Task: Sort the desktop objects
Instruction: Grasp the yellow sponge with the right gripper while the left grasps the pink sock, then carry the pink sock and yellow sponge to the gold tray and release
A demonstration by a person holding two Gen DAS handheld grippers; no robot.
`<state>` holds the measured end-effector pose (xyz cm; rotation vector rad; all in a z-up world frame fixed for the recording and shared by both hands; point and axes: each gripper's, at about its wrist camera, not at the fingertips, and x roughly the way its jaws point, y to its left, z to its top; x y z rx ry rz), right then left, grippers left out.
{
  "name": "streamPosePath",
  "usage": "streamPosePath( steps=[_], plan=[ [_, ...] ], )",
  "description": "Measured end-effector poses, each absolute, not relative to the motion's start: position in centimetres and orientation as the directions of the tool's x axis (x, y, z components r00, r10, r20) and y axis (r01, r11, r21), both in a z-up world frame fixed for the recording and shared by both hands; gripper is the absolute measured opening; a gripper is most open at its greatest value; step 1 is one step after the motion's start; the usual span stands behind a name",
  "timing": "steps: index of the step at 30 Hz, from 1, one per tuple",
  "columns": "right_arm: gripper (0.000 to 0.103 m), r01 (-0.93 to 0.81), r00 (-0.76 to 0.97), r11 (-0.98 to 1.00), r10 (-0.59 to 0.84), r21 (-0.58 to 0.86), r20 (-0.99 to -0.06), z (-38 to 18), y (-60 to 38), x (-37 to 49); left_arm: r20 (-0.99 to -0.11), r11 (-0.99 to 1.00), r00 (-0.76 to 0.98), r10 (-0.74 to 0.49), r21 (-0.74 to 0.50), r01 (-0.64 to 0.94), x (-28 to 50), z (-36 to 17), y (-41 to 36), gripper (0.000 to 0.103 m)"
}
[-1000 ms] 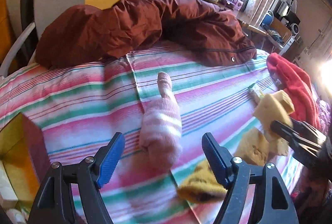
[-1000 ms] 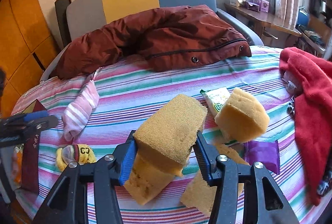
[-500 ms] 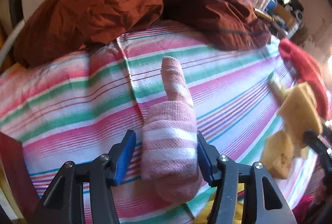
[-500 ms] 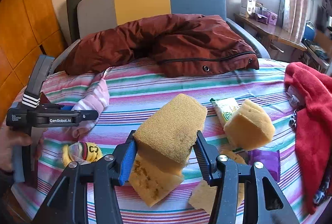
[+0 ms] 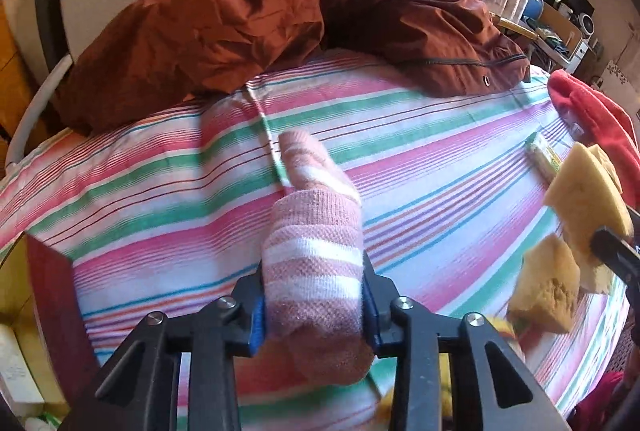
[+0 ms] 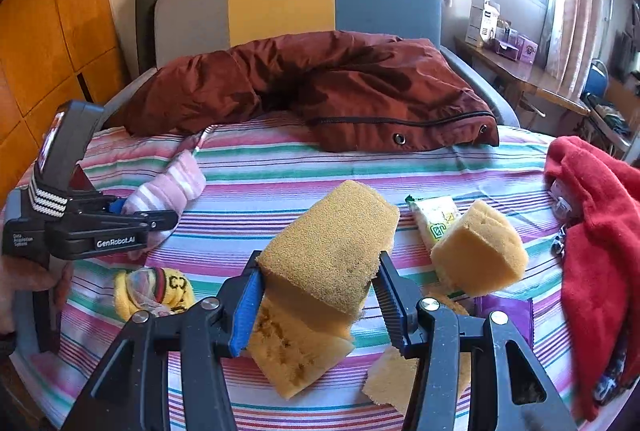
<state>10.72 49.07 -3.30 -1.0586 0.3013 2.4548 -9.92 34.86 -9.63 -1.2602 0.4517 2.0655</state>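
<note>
**Soft sock pinched at left, foam sponge clamped at right**

Seen over a bed spread with a striped sheet (image 5: 400, 159). Left gripper (image 5: 314, 315) just closed onto a pink-and-white striped sock (image 5: 316, 243), jaws squeezing the thick cuff end between them, toe end trailing away across the sheet towards a rust-brown jacket (image 5: 280, 15). Same grip visible from the right wrist camera, sock (image 6: 168, 191) at the far left beside the left gripper (image 6: 132, 217). Right gripper (image 6: 316, 307) partly closed around a large yellow sponge (image 6: 332, 251), pads pressing both flanks, the block lifted clear of the sheet.

Likely handling: sock light, limp, prone to droop and swing from the held end; knit grippy rather than slippery, nothing breakable. Doubled cuff a sound place to pinch, giving bulk for the pads. Sponge also light, springy, yielding under pressure; mid-block grip across the width probably safest against twisting.

Nearby on the sheet: a second sponge block (image 6: 480, 247), a small green-printed packet (image 6: 434, 217), a yellow sock (image 6: 154, 289), a red garment (image 6: 600, 231).
</note>
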Motion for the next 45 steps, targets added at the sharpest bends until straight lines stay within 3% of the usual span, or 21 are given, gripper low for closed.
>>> streamPosePath(
  steps=[22, 45],
  plan=[
    [0.054, -0.376, -0.67, -0.927, 0.264, 0.01, -0.694, -2.4, 44.9, 10.4, -0.752, -0.804, -0.514, 0.412, -0.036, -0.593, -3.8, -1.4, 25.3, 0.037],
    [0.054, -0.22, -0.709, -0.975, 0.133, 0.037, -0.693, -1.0, 36.2, 8.9, -0.744, -0.88, -0.554, 0.373, -0.095, -0.465, -2.3, -1.9, 14.8, 0.038]
  ],
)
